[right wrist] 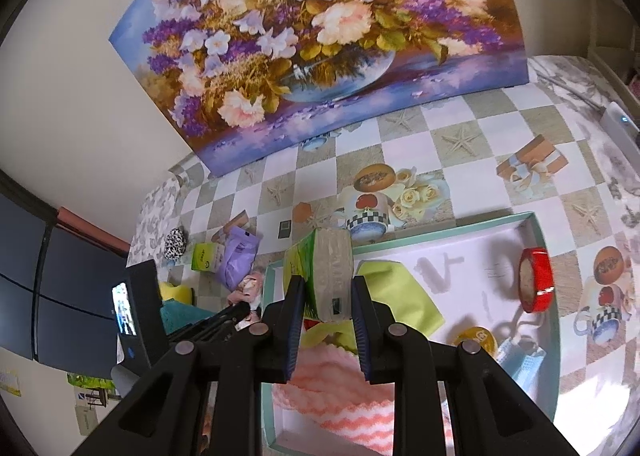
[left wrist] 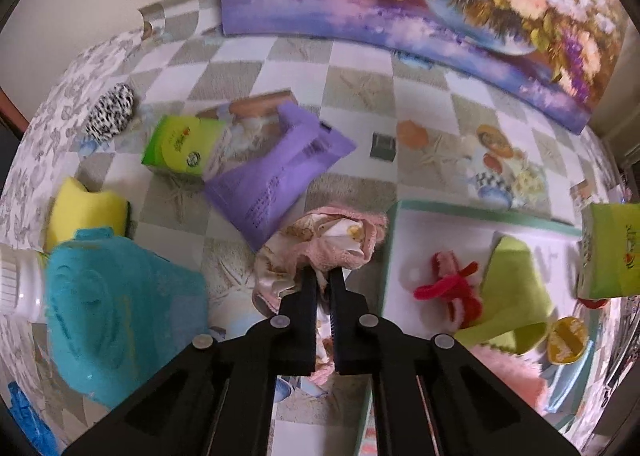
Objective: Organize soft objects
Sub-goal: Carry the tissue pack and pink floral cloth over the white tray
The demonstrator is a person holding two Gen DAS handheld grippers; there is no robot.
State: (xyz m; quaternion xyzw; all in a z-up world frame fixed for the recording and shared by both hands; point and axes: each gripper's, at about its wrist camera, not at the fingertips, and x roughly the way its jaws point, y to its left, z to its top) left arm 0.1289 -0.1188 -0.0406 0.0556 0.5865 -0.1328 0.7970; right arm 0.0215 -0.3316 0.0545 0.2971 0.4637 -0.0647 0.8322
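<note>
In the left wrist view no print can be read: the dark lines on the purple pouch [left wrist: 276, 171] at twelve o'clock and the logo on the green tissue pack [left wrist: 182, 147] at eleven o'clock are too blurred. The left gripper [left wrist: 323, 276] is clenched on the crumpled pink cloth [left wrist: 324, 244], a fuzzy bundle with pale patterned fabric inside, lying on the checkered tablecloth [left wrist: 360, 91] just left of the tray's teal rim. At nine o'clock sit a ribbed turquoise cloth [left wrist: 120, 312] and a notched yellow sponge [left wrist: 86, 211], touching; a leopard-print pouch [left wrist: 110, 111] lies near ten o'clock. Inside the white tray [left wrist: 436, 232] at three o'clock are a red fuzzy item [left wrist: 452, 288] and a lime cloth [left wrist: 512, 288]. This view alone shows the red item and a white ribbed bottle at the left edge. In the right wrist view the right gripper [right wrist: 326, 304] grasps a second green tissue pack [right wrist: 324, 276] by its sides, held above the tray [right wrist: 472, 264]; its lettering is not legible. Below it, at six o'clock, lies a pink-and-white zigzag cloth [right wrist: 340, 388], fluffy in texture. Only here appear a glossy red tape roll [right wrist: 538, 278] standing on edge at three o'clock, a pale blue face mask [right wrist: 524, 360] at four o'clock, and a flat yellow round piece [right wrist: 478, 340] beside it. A flower painting [right wrist: 320, 43] leans against the wall at twelve o'clock, and the left gripper's black body shows at eight o'clock beside the pink cloth.
</note>
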